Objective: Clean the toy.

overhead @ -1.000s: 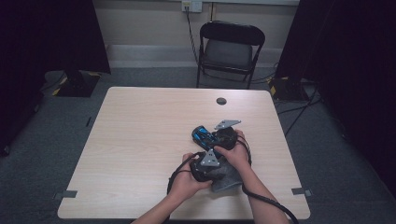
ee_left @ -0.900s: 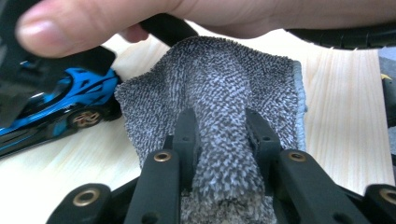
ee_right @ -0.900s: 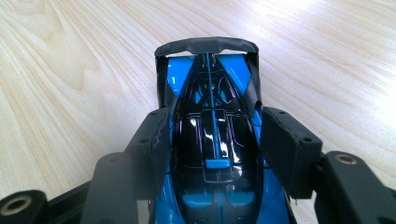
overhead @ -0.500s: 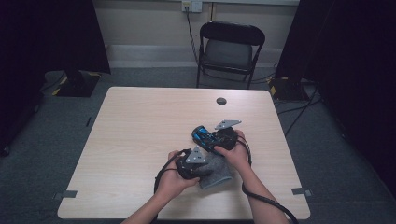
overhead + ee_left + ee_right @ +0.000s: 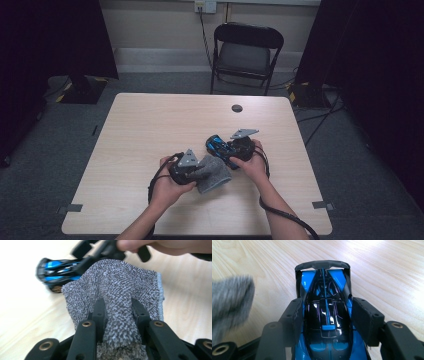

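High view: a person seated at the near edge of a pale wood-grain bench holds a gripper in each hand. The left gripper is clamped on a grey knitted cloth; in the left gripper view a fold of the cloth is bunched tightly between the two black jaws and the rest fans out beyond them, its hemmed edge to the right. In the high view the cloth lies right of the bench's middle, toward the near edge, just beside the left hand. The right gripper is clamped on a blue and black toy racing car; in the right gripper view its pads press against both flanks of the car's body, whose dark rear wing points away from the camera, over the bare bench top. In the high view the car sits just beyond the cloth, slightly toward the far edge, with the right hand behind it on the right-edge side. In the left gripper view the car appears at upper left, just beside the cloth's far border; whether the two touch cannot be told. A small dark round disc lies near the far edge of the bench, well apart from both hands. A black folding chair stands on the grey carpet beyond the far edge.
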`<state>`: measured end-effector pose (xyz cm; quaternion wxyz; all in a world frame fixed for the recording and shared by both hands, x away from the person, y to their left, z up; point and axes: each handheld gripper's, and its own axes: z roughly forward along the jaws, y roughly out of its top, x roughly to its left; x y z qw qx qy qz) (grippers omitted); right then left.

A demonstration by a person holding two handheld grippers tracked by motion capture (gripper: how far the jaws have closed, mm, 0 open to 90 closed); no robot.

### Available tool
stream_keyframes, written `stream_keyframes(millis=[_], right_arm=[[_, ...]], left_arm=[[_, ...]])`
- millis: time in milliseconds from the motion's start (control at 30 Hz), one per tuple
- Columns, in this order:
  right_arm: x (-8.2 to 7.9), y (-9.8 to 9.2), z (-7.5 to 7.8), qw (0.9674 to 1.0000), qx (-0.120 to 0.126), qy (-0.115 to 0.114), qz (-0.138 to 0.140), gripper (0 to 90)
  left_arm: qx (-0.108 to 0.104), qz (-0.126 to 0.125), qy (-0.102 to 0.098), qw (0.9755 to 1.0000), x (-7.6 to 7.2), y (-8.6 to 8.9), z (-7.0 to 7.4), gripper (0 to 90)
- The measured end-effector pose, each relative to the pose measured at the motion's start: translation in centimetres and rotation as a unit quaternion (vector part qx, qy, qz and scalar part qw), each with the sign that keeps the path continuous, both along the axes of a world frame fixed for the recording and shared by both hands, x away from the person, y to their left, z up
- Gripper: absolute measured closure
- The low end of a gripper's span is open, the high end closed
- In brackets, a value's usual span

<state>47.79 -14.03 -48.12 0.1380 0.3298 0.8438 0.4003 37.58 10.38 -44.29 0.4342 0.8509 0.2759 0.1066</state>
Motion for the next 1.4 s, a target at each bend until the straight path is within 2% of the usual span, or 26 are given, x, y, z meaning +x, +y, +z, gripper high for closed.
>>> stream_keyframes(millis=[133, 400, 500, 600, 633, 667, 733, 800, 967, 1067, 1100, 1167, 1333, 1400], right_arm=[[0.0, 0.0, 0.0, 1.0, 0.001, 0.0, 0.0, 43.5], [-0.1, -0.1, 0.0, 1.0, 0.0, -0.001, -0.001, 43.4], [-0.2, -0.2, 0.0, 1.0, 0.002, -0.001, -0.001, 43.4], [-0.2, -0.2, 0.0, 1.0, 0.001, 0.0, -0.001, 43.4], [-0.2, -0.2, 0.0, 1.0, 0.001, 0.0, -0.001, 43.4], [-0.2, -0.2, 0.0, 1.0, 0.001, -0.001, -0.001, 43.4], [-0.2, -0.2, 0.0, 1.0, 0.001, -0.001, -0.001, 43.4], [-0.2, -0.3, 0.0, 1.0, 0.001, -0.002, -0.001, 43.4], [-0.2, -0.3, 0.0, 1.0, 0.001, -0.001, -0.001, 43.4], [-0.2, -0.3, -0.1, 1.0, 0.002, -0.002, -0.001, 43.4], [-0.2, -0.3, -0.1, 1.0, 0.002, -0.002, -0.001, 43.4], [-0.2, -0.3, -0.1, 1.0, 0.002, -0.002, -0.001, 43.4], [-0.3, -0.3, -0.1, 1.0, 0.002, -0.002, 0.0, 43.4], [-0.3, -0.3, -0.1, 1.0, 0.002, -0.002, -0.001, 43.4]], left_arm=[[0.0, 0.022, -0.008, 0.9997, 0.8, 1.2, 0.1, 70.2], [-0.006, 0.059, -0.005, 0.9982, 2.5, 2.9, -0.1, 70.2], [0.004, 0.071, -0.01, 0.9974, 3.1, 3.3, -0.3, 70.2], [0.003, 0.082, -0.005, 0.9967, 3.7, 3.6, -0.7, 70.2], [0.006, 0.09, -0.009, 0.9959, 3.9, 3.8, -0.9, 70.2], [0.005, 0.093, -0.002, 0.9956, 4.1, 3.9, -1.0, 70.2], [0.008, 0.105, -0.004, 0.9944, 4.6, 4.2, -1.4, 70.2], [0.01, 0.115, 0.002, 0.9933, 5.1, 4.4, -1.6, 70.1], [0.027, 0.137, 0.007, 0.9901, 6.2, 4.4, -2.5, 70.0], [0.035, 0.141, 0.015, 0.9893, 6.7, 4.1, -3.1, 70.0], [0.031, 0.145, 0.017, 0.9888, 6.8, 3.9, -3.3, 70.0], [0.034, 0.139, 0.019, 0.9895, 6.9, 3.5, -3.5, 69.8], [0.057, 0.123, 0.014, 0.9906, 6.9, 2.2, -3.7, 69.8], [0.058, 0.117, 0.017, 0.9913, 6.8, 1.9, -3.8, 69.8]])
